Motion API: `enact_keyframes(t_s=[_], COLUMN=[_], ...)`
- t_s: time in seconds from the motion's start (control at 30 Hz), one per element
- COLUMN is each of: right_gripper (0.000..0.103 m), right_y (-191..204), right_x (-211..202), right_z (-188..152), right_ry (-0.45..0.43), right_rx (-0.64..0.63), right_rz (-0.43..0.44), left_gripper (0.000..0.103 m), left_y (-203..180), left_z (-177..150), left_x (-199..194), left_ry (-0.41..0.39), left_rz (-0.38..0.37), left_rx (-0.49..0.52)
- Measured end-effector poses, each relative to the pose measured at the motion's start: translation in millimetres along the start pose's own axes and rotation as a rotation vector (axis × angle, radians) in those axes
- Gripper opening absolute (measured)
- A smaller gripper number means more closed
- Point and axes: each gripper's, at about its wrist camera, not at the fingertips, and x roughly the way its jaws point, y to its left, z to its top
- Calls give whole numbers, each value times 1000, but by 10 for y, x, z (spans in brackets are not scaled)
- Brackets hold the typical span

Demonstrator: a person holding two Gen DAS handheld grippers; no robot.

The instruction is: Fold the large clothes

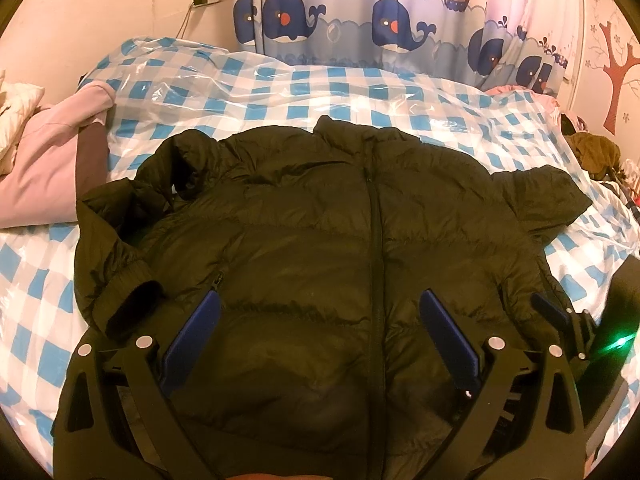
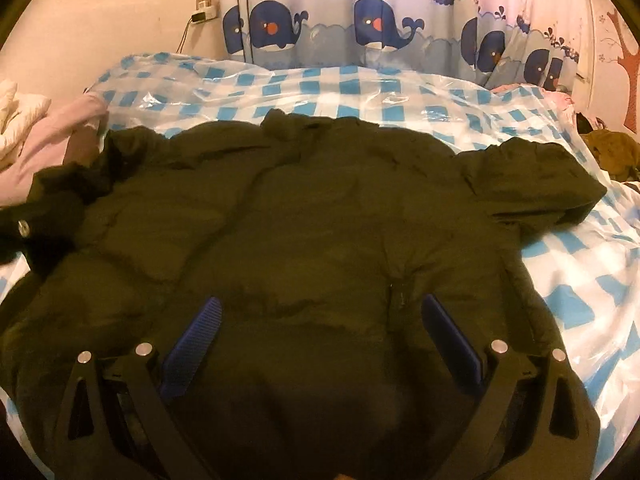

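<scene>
A dark olive puffer jacket (image 1: 304, 232) lies spread front-up on the bed, zipper shut, collar toward the far side. Its left sleeve is folded in, cuff (image 1: 132, 308) near the hem; the right sleeve (image 1: 540, 196) bunches outward. My left gripper (image 1: 320, 300) hovers open over the lower front, blue pads wide apart, nothing between them. The right gripper's blue pad (image 1: 550, 310) shows at the right edge of the left wrist view. In the right wrist view, the jacket (image 2: 320, 220) fills the frame and my right gripper (image 2: 322, 306) stands open above its lower right front, holding nothing.
The bed has a blue-and-white checked cover (image 1: 280, 84) under clear plastic. A pink garment (image 1: 44, 160) and a white quilted piece (image 1: 16, 112) lie at the left. Brown-green clothing (image 1: 592, 152) sits at the right. A whale-print curtain (image 1: 360, 16) hangs behind.
</scene>
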Motion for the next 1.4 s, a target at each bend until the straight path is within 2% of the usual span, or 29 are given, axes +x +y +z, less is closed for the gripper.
enact_keyframes(t_s=[0.17, 0.27, 0.4, 0.67, 0.9, 0.97, 1.07, 1.4], right_gripper=[96, 96, 96, 96, 96, 96, 96, 96], right_y=[60, 69, 102, -22, -60, -34, -89, -126], right_x=[-227, -293, -333, -372, -449, -456, -439, -543], right_z=[160, 226, 264, 308, 370, 381, 391, 428], right_ry=[-67, -62, -65, -73, -105, -105, -82, -116], right_rx=[-8, -6, -33, 4, 29, 24, 72, 78], right_rz=[-5, 0, -51, -45, 79, 89, 159, 109], left_gripper=[96, 96, 96, 96, 96, 96, 96, 96], left_y=[-13, -28, -2, -10, -53, -56, -33, -5], left_z=[-16, -24, -29, -10, 6, 12, 28, 37], left_x=[33, 35, 14, 0, -51, -57, -58, -82], left_ry=[5, 2, -3, -13, -36, -29, -18, -28], left_rz=[23, 33, 43, 94, 157, 158, 148, 112], left_rx=[12, 16, 18, 30, 61, 67, 58, 45])
